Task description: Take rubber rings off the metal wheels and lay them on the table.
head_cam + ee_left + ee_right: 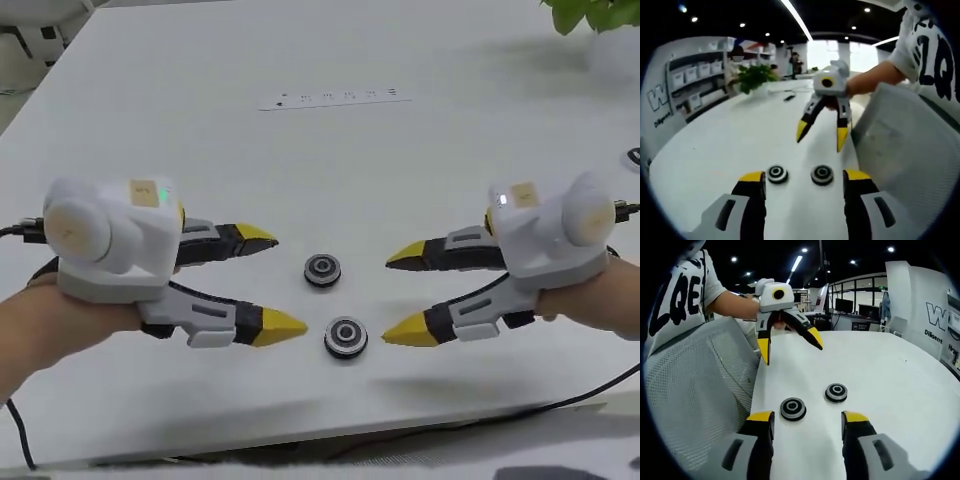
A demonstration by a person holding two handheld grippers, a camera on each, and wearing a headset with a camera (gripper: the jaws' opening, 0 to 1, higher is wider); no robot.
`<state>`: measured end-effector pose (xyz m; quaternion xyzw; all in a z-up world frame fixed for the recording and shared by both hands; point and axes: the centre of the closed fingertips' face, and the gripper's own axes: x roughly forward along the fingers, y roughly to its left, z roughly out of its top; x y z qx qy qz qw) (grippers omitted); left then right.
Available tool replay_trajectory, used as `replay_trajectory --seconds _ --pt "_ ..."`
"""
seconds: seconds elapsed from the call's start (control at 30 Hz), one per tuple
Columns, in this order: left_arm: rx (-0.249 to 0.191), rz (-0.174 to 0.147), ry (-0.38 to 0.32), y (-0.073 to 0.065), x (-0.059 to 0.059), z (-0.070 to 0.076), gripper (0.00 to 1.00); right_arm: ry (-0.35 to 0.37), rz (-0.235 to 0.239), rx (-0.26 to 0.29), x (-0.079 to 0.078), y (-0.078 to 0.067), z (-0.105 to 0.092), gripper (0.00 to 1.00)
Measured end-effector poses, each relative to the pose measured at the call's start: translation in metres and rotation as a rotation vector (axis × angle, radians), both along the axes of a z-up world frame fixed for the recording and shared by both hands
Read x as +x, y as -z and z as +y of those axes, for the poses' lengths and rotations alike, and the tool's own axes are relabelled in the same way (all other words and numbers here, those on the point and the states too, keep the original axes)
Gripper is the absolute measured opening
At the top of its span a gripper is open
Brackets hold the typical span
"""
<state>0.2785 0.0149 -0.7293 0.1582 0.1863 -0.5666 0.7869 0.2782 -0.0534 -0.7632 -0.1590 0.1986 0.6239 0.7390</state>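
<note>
Two small metal wheels, each with a black rubber ring around it, lie flat on the white table [300, 170]. The farther wheel [322, 269] [777, 174] [836, 392] and the nearer wheel [345, 337] [822, 175] [793, 408] sit close together. My left gripper [290, 283] [805, 176] [790, 350] is open just left of them, its yellow tips pointing at the pair. Facing it from the right, my right gripper [386, 298] [807, 416] [820, 140] is also open. Neither touches a wheel, and nothing is held.
A white strip with small markings [335, 98] lies farther back on the table. A potted plant [590, 12] stands at the far right corner, with a small dark object [632, 158] at the right edge. The table's front edge [320, 440] runs close below the grippers. A grey mesh chair [700, 385] stands beside it.
</note>
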Motion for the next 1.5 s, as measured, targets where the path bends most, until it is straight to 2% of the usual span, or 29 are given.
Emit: replay_trajectory --seconds 0.23,0.47,0.6,0.8,1.17,1.5 --pt "0.011 0.016 0.025 0.007 -0.004 -0.005 0.60 -0.021 0.015 0.013 -0.001 0.002 0.007 0.48" --pt "0.017 0.035 0.055 0.013 -0.008 -0.014 0.57 -0.054 0.021 -0.009 -0.005 0.010 0.011 0.46" --pt "0.031 0.040 0.073 0.019 -0.010 -0.017 0.54 -0.067 0.028 -0.011 -0.008 0.011 0.014 0.45" --pt "0.042 0.063 0.101 0.027 -0.014 -0.024 0.52 -0.077 0.035 -0.011 -0.011 0.013 0.016 0.44" --pt "0.067 0.075 0.151 0.036 -0.021 -0.035 0.40 -0.080 0.043 -0.012 -0.013 0.016 0.017 0.43" --pt "0.093 0.090 0.171 0.048 -0.022 -0.042 0.29 -0.081 0.046 -0.013 -0.015 0.017 0.017 0.43"
